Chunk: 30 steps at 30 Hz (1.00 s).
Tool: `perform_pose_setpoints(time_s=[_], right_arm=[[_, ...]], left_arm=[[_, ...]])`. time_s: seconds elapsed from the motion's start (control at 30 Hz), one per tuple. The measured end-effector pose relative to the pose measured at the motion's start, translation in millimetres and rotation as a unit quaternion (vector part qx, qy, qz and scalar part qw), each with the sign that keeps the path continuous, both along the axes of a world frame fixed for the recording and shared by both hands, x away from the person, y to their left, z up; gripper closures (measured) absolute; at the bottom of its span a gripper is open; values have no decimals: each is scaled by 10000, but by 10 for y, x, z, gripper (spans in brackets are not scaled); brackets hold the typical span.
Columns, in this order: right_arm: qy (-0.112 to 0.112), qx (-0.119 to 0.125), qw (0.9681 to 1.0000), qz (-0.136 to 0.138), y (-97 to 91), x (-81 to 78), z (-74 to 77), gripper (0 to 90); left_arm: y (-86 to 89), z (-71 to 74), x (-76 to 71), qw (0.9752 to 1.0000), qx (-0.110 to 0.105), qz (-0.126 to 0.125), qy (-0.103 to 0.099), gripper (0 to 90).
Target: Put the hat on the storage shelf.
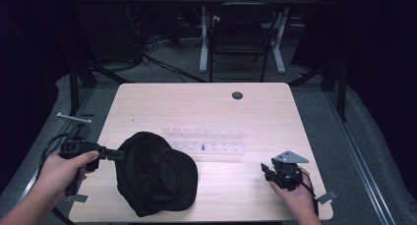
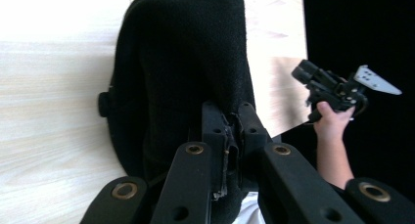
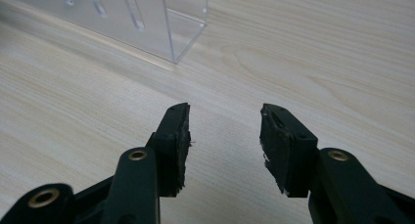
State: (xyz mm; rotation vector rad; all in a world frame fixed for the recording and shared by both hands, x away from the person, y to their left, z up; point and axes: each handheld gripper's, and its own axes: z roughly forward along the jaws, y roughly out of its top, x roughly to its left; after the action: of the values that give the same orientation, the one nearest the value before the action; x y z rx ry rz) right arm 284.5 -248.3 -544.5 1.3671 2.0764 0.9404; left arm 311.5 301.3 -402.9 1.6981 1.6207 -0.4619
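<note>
Black cap (image 1: 155, 173) sits on front-left of table (image 1: 206, 102), crown toward the clear acrylic rack (image 1: 206, 140). Left gripper (image 1: 114, 153) pinched tight on cap's edge fabric. Right gripper (image 1: 265, 170) jaws apart, empty, low over bare wood. Risk: thin one-sided pinch, fabric could slip out; dangling cap may snag rack.

Cap (image 1: 155, 173) lies on the table (image 1: 255, 112) at 7 o'clock of its middle, with the rack (image 1: 206, 140) just behind it toward 1 o'clock. Left gripper (image 1: 118, 154) sits at the cap's 9 o'clock edge, touching it. Right gripper (image 1: 266, 170) hangs over the table at the cap's 3 o'clock, well apart, with the rack at its 10 o'clock.
</note>
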Motion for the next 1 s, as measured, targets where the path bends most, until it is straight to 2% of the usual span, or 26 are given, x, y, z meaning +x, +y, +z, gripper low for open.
perform_pose_setpoints(time_s=[0.1, 0.33, 0.57, 0.67, 0.8, 1.0], right_arm=[[4, -19, 10000, -6, -5, -1, 1, 537], [-16, 15, 10000, -8, -9, 2, -2, 536], [-19, 7, 10000, -16, -14, 0, 0, 534], [-10, -14, 10000, -36, -15, -5, 4, 534], [-14, 1, 10000, -42, -15, -4, 1, 534], [-11, -8, 10000, -39, -16, -3, 3, 532]], left_arm=[[-13, 49, -2, 9999, -131, -2, -40, 858], [-37, 104, -2, 9995, -291, -50, -55, 858], [-76, 195, -14, 9987, -466, -94, -163, 857], [-85, 253, -26, 9977, -628, -101, -219, 857], [-56, 325, -27, 9974, -641, -84, -307, 857], [-13, 373, -22, 9971, -689, 42, -307, 857]])
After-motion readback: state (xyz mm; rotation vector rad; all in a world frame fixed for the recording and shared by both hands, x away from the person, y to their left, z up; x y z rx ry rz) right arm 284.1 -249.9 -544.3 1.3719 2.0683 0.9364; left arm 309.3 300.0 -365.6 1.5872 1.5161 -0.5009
